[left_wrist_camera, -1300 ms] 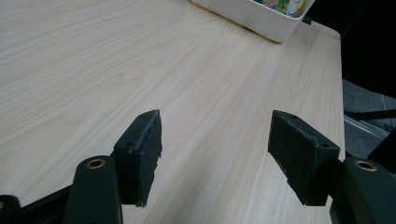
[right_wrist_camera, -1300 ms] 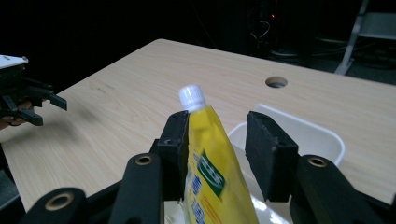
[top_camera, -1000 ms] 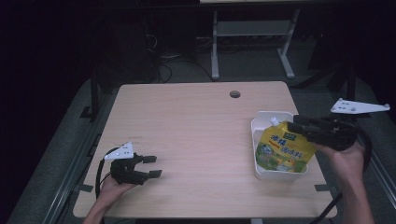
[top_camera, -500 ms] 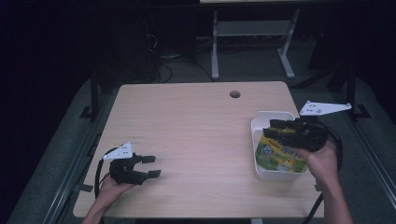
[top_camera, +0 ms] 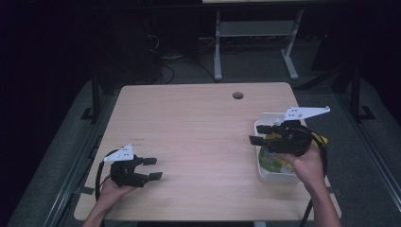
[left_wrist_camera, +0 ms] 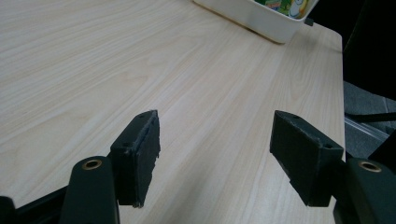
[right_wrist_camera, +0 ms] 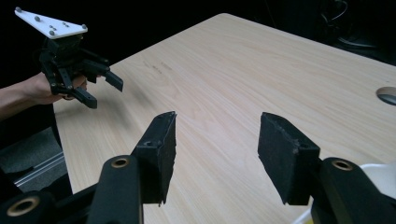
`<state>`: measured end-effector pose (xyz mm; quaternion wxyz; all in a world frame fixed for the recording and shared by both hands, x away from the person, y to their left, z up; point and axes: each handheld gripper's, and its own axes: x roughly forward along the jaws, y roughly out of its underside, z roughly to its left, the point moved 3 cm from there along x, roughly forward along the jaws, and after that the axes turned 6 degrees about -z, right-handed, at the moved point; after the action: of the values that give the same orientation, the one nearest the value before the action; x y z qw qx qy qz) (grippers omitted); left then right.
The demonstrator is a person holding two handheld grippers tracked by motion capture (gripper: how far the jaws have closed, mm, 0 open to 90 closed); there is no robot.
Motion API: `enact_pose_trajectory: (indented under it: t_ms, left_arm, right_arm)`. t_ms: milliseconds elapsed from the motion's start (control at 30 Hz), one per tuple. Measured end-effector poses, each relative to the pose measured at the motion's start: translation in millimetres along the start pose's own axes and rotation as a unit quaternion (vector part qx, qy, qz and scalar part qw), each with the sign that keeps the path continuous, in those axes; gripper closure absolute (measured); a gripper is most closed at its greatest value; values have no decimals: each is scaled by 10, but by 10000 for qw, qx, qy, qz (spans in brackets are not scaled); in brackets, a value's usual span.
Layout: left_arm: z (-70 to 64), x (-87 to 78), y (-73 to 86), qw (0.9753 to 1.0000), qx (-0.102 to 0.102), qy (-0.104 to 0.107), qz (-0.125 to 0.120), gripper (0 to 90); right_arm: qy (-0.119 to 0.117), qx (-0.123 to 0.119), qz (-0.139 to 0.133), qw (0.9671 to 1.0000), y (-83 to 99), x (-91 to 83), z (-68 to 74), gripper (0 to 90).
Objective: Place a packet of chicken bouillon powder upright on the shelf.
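Both grippers gape empty; right gripper [top_camera: 261,134] hides most of the pouch [top_camera: 276,163] in the bin [top_camera: 265,176].

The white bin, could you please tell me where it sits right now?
In the high view the white bin sits near the table's right edge, under the right gripper, holding a yellow-green pouch.

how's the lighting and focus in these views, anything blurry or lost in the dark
High view: table evenly lit, floor beyond falls into near black. Left gripper view: wood grain sharp, bin at the top slightly soft. Right gripper view: jaws crisp, left gripper clear against a black background.
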<state>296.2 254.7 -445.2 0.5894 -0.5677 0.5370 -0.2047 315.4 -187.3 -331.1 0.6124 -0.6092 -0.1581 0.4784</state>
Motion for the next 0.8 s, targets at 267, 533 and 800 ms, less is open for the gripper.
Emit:
enact_pose_trajectory:
  t_ms: [267,533,800]
  left_arm:
    - [6,-13,2,10000,-21,-14,-21,326]
    - [6,-23,-1,10000,-19,-18,-24,326]
    - [4,-28,-2,10000,-18,-16,-29,325]
  right_arm:
    - [-133,29,55,9999,31,151,57,436]
    - [-208,47,136,9997,46,276,106,426]
    - [-341,3,187,9992,30,410,194,415]
